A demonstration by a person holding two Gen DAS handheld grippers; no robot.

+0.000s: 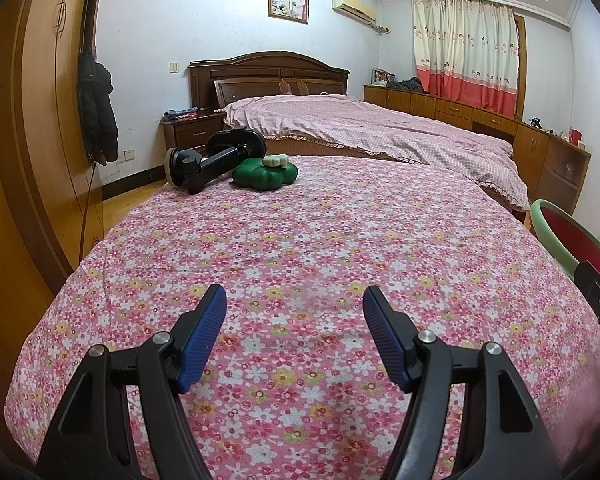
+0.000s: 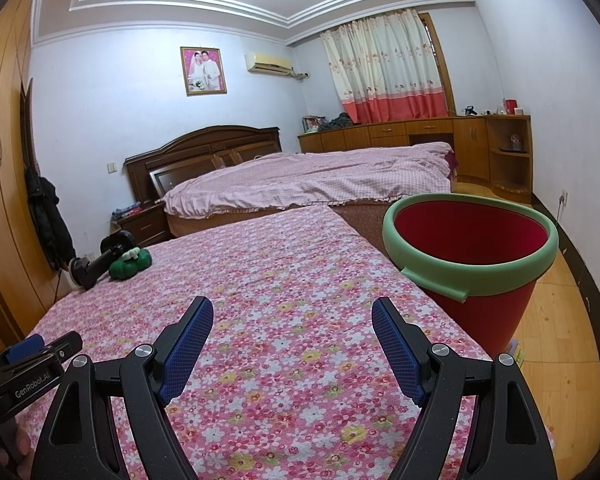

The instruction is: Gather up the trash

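A red bin with a green rim [image 2: 476,276] stands on the floor at the right edge of the floral-covered surface [image 2: 284,280]; its rim also shows in the left wrist view [image 1: 556,240]. A green clover-shaped object [image 1: 265,174] with a pale piece on top and a black suction-cup holder [image 1: 212,160] lie at the far left corner, also in the right wrist view [image 2: 130,266]. My left gripper [image 1: 295,300] is open and empty over the near part of the cloth. My right gripper [image 2: 293,310] is open and empty, left of the bin.
A bed with a pink quilt [image 1: 360,128] lies beyond the surface. A wooden wardrobe [image 1: 28,120] lines the left wall, with a dark coat [image 1: 98,116] hanging. A nightstand [image 1: 192,128] and low cabinets [image 2: 420,132] stand at the back. Wooden floor [image 2: 552,340] lies right.
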